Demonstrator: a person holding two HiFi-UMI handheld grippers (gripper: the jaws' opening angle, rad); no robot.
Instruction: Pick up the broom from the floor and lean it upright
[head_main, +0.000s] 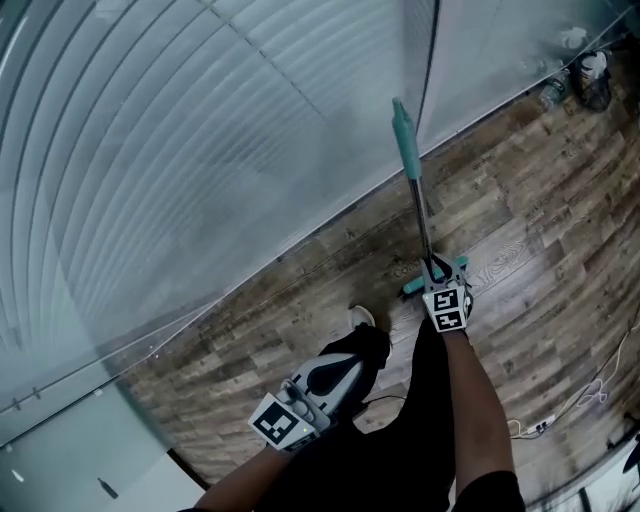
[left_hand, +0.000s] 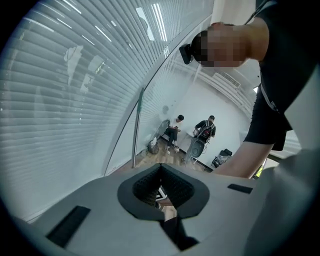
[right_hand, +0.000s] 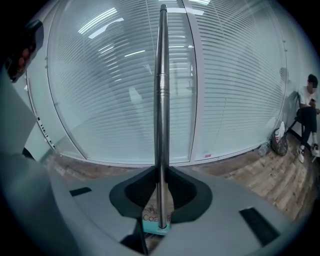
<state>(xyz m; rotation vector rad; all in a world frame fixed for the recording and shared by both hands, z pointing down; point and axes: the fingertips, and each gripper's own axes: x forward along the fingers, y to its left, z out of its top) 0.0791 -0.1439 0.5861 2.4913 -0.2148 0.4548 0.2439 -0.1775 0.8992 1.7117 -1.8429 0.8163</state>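
Right tool (right_hand: 161, 194): jaws clamped on the broom (head_main: 412, 175) pole, low down, just above the teal head. In the right gripper view the metal pole runs from between the jaws straight up the middle of the frame, with the teal head showing at the bottom of the jaw opening.

Broom: upright, right of centre in the head view. Teal grip at top, head at bottom, close over the wood floor (head_main: 540, 230). Cannot tell whether the head touches the floor. The grip end lies against the line of the glass wall (head_main: 200, 150) with blinds; contact not resolvable.

Left tool (left_hand: 161, 184): ribbed pads meet along a centre line, nothing between them. In the head view it sits lower left of centre, well apart from the broom.

Shoe (head_main: 362, 318) on the floor between the tools. White cable (head_main: 585, 400) at lower right. Two seated people (left_hand: 175, 131) far back in the left gripper view.
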